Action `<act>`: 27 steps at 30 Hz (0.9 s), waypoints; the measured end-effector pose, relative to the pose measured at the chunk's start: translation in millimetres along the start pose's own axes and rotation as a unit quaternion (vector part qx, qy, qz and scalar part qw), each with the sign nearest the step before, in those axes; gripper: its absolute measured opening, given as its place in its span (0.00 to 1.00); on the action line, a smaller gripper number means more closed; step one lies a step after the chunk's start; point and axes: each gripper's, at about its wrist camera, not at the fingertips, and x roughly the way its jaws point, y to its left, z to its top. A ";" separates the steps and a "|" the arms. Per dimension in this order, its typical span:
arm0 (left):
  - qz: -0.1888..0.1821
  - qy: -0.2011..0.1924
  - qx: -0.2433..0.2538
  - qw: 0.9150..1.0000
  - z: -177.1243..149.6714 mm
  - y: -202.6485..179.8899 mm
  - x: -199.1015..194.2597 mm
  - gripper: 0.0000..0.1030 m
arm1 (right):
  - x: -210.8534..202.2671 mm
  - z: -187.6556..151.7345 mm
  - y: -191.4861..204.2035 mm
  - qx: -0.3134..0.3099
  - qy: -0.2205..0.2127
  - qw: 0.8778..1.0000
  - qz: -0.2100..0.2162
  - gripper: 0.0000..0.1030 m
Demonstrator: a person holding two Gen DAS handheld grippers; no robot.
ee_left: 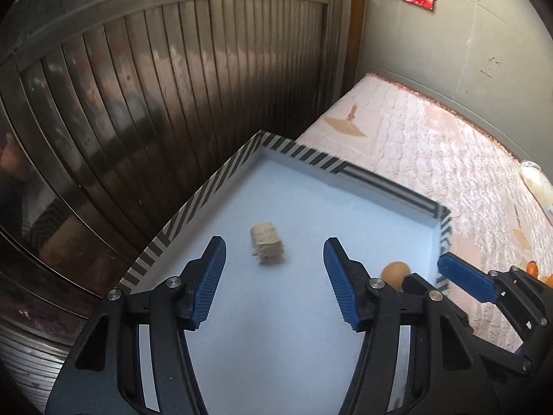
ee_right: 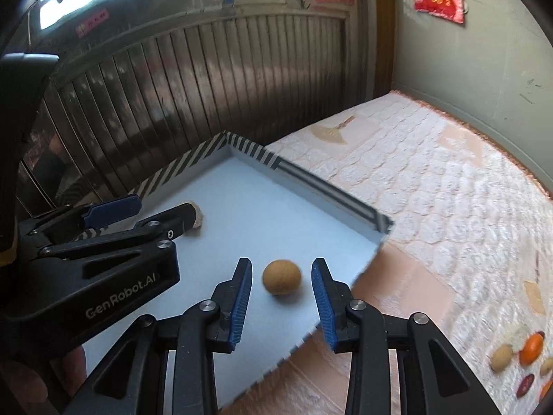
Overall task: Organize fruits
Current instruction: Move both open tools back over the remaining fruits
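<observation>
A shallow white tray with a striped rim [ee_left: 193,200] [ee_right: 331,190] lies on a quilted pink surface. A pale tan block [ee_left: 267,243] sits on the tray floor between and just beyond the fingers of my open left gripper [ee_left: 274,266]. A round brown fruit [ee_right: 281,276] [ee_left: 395,273] rests on the tray near its right edge, between the fingers of my open right gripper [ee_right: 281,297]. The fingers stand apart from it. The right gripper also shows in the left wrist view [ee_left: 466,282]; the left gripper shows in the right wrist view [ee_right: 145,214], partly hiding the block.
Several small fruits, orange, tan and dark red [ee_right: 522,359], lie on the quilted surface [ee_right: 432,180] at the right. A dark slatted wall [ee_left: 155,86] stands behind the tray. A grey wall [ee_left: 449,41] borders the quilt. A pale object [ee_left: 537,183] lies at the far right.
</observation>
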 end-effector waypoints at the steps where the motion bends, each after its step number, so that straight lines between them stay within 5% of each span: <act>1: -0.003 -0.003 0.002 1.000 0.0 -2.2 -2.9 0.57 | -5.0 -1.0 -2.6 0.005 -0.006 1.000 -0.002 0.35; 12: -0.028 -0.033 0.033 0.998 -7.6 -40.0 -34.0 0.58 | -45.9 -19.4 -25.5 0.042 -0.037 0.998 -0.040 0.42; 27: -0.116 -0.025 0.120 0.986 -35.2 -143.8 -56.9 0.58 | -117.1 -82.1 -91.3 0.115 -0.042 0.984 -0.129 0.43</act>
